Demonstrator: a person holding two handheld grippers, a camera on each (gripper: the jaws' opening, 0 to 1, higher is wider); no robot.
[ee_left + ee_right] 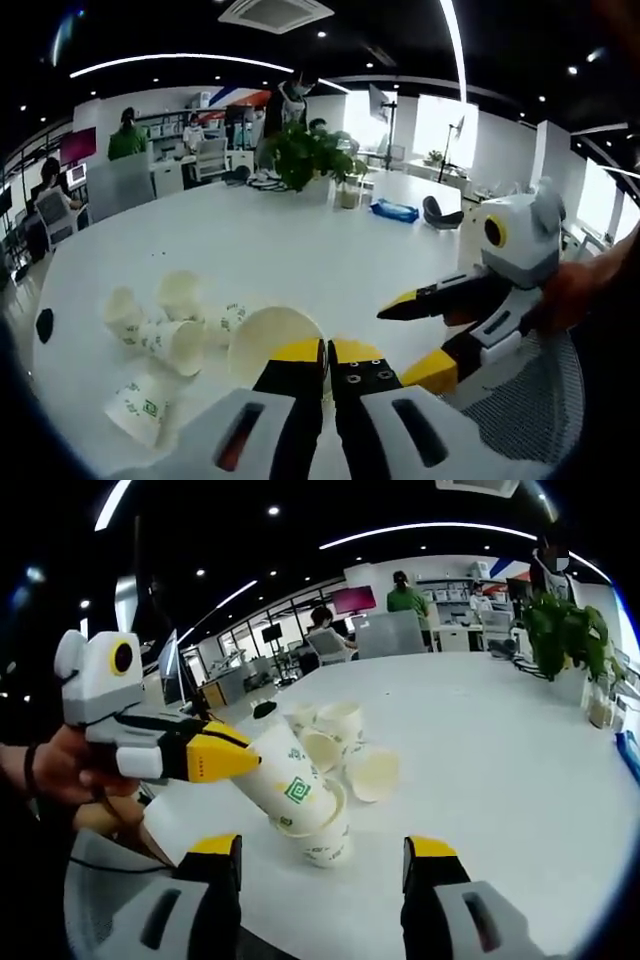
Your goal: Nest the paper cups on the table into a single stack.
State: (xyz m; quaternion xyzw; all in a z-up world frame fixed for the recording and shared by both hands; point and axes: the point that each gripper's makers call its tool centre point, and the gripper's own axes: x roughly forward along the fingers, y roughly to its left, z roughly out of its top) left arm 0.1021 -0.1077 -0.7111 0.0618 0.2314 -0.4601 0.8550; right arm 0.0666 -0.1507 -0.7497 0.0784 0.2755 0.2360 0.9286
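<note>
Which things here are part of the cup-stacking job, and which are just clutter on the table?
Job: held paper cup, clamped in left tongs; loose paper cups; right tongs, open.
Lying about: potted plant; blue packet; small black object.

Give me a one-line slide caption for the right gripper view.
Left gripper holds a paper cup above loose cups on the white table; right gripper open.
</note>
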